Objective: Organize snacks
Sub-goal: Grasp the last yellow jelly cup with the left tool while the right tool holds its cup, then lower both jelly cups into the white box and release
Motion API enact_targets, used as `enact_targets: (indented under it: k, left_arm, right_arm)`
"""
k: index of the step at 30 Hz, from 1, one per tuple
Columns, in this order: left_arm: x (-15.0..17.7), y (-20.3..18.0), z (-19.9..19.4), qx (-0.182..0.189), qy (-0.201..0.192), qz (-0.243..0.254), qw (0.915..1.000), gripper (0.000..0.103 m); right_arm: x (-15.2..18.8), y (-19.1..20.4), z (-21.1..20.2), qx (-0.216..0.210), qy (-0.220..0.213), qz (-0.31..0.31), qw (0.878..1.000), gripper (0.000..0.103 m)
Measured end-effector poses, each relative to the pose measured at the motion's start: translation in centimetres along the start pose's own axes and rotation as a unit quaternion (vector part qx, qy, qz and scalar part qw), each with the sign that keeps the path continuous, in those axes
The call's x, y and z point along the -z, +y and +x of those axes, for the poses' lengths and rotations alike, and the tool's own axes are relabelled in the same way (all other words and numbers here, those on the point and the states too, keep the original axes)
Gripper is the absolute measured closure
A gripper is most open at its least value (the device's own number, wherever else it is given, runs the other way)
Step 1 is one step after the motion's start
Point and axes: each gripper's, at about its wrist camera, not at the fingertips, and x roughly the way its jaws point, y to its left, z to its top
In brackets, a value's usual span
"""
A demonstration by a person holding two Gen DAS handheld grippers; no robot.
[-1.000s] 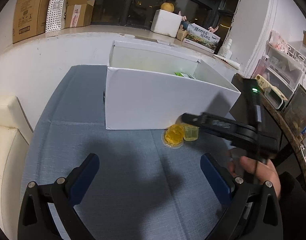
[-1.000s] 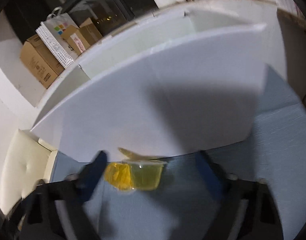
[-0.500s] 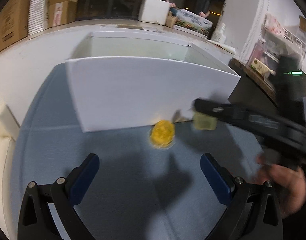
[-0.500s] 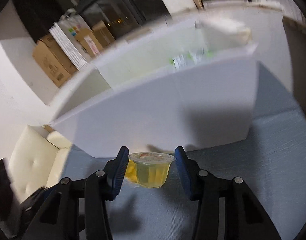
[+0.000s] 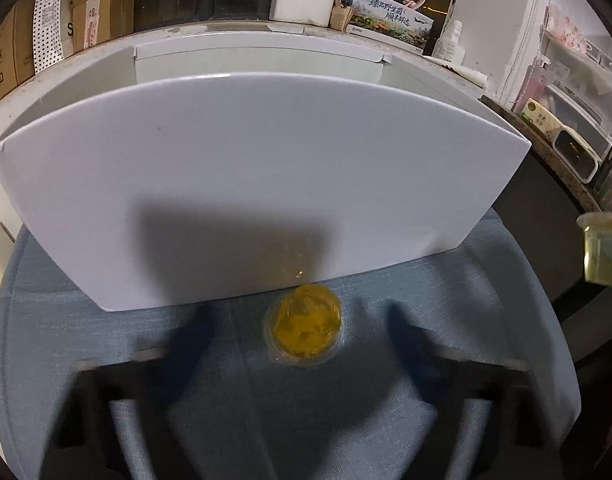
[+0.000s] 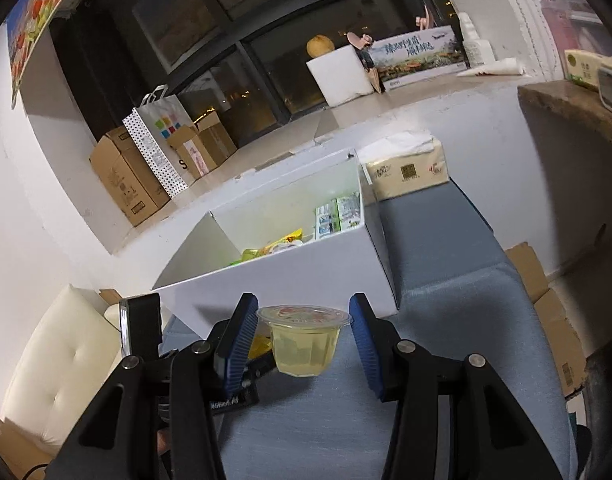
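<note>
My right gripper (image 6: 303, 338) is shut on a pale yellow jelly cup (image 6: 303, 340) and holds it lifted above the blue tablecloth, in front of the white box (image 6: 289, 276). The same cup shows at the right edge of the left wrist view (image 5: 602, 254). An orange-yellow jelly cup (image 5: 303, 326) stands on the cloth against the white box's front wall (image 5: 257, 208). My left gripper (image 5: 301, 364) is open, blurred by motion, with the orange cup between and just ahead of its fingers. The box holds several snack packs (image 6: 338, 216).
A tissue pack (image 6: 406, 172) lies behind the box on the right. A cream chair (image 6: 57, 364) stands left of the table. A dark counter edge (image 5: 554, 160) is to the right. Cardboard boxes (image 6: 554, 320) sit on the floor on the right.
My right gripper lifted the pale jelly cup up and away to the right. My left gripper moved forward toward the orange cup and the box.
</note>
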Motion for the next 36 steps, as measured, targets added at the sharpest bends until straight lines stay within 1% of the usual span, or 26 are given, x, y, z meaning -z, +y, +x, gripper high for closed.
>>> enact_targets:
  k: [1,3,5,8,11,13,15,17,18,20,21,23,24,28,29,30,31,32,33,35,36]
  left_arm:
    - [0.0,0.2,0.1,0.010,0.006,0.004,0.9999,0.067]
    - [0.0,-0.2,0.0,0.008,0.004,0.024,0.9997,0.067]
    - [0.2,-0.2,-0.1,0.023,0.000,0.024,0.9994,0.067]
    - [0.6,-0.3,-1.1,0.025,-0.013,0.029,0.9992,0.067]
    - [1.3,-0.4,-4.7,0.035,-0.050,0.032,0.9976,0.067]
    - [1.3,-0.2,-8.1,0.035,-0.088,0.035,0.9948,0.067]
    - [0.0,0.4,-11.1,0.038,-0.122,0.030,0.9914,0.067]
    - [-1.6,1.0,-12.9,0.041,-0.143,0.022,0.9886,0.067]
    - [-3.1,1.4,-13.8,0.043,-0.157,0.021,0.9864,0.067]
    - [-5.3,2.0,-14.1,0.032,-0.170,0.023,0.9846,0.067]
    - [-7.0,2.7,-13.8,0.031,-0.173,0.016,0.9843,0.067]
    - [-9.0,3.6,-12.6,0.029,-0.169,0.008,0.9851,0.067]
    - [-10.3,4.0,-11.4,0.018,-0.166,0.010,0.9859,0.067]
    - [-12.1,5.1,-7.6,0.001,-0.140,-0.007,0.9902,0.067]
    - [-12.1,5.3,-6.9,-0.003,-0.132,-0.010,0.9912,0.064]
    - [-11.9,5.6,-6.6,-0.014,-0.129,-0.013,0.9915,0.059]
    - [-11.5,5.7,-6.5,-0.021,-0.130,-0.013,0.9912,0.035]
    - [-11.3,5.9,-6.4,-0.022,-0.131,-0.015,0.9911,0.018]
    - [-10.9,6.2,-6.8,-0.023,-0.138,-0.022,0.9899,0.000]
    - [-10.4,6.8,-7.3,-0.017,-0.141,-0.033,0.9893,0.000]
    - [-10.2,7.2,-7.6,-0.015,-0.136,-0.043,0.9897,0.000]
  right_arm:
    - [0.1,0.0,0.1,0.000,0.002,-0.002,1.000,0.051]
    - [0.3,0.4,0.3,-0.004,0.007,-0.005,1.000,0.051]
    - [0.4,0.7,0.3,-0.005,0.006,-0.010,1.000,0.051]
    - [0.4,1.1,0.1,-0.009,0.004,-0.015,1.000,0.051]
    - [0.3,1.4,-0.2,-0.013,-0.002,-0.020,1.000,0.051]
    - [0.2,1.6,-0.1,-0.014,-0.003,-0.024,1.000,0.051]
    - [-0.2,2.2,0.3,-0.020,-0.001,-0.031,0.999,0.051]
    - [-1.1,2.8,0.8,-0.027,-0.006,-0.040,0.999,0.051]
    - [-1.8,3.4,1.2,-0.033,-0.010,-0.050,0.998,0.051]
    - [-3.5,4.2,2.5,-0.033,-0.010,-0.066,0.997,0.051]
    - [-4.5,4.7,3.4,-0.036,-0.009,-0.072,0.997,0.051]
    - [-6.5,5.3,5.3,-0.044,-0.004,-0.081,0.996,0.051]
    - [-7.5,5.6,6.5,-0.040,0.002,-0.085,0.996,0.051]
    - [-9.7,6.0,10.7,-0.023,0.032,-0.100,0.994,0.051]
    - [-10.0,5.7,11.6,-0.018,0.040,-0.097,0.994,0.050]
    - [-10.2,5.3,12.2,-0.012,0.041,-0.089,0.995,0.043]
    - [-10.3,4.9,12.7,-0.006,0.046,-0.082,0.995,0.033]
    - [-10.4,4.5,12.9,0.002,0.050,-0.075,0.996,0.011]
    - [-10.5,4.1,12.8,0.008,0.048,-0.067,0.997,0.005]
    - [-10.6,3.7,12.0,0.003,0.036,-0.060,0.998,0.004]
    - [-10.7,3.5,11.7,0.007,0.034,-0.057,0.998,0.000]
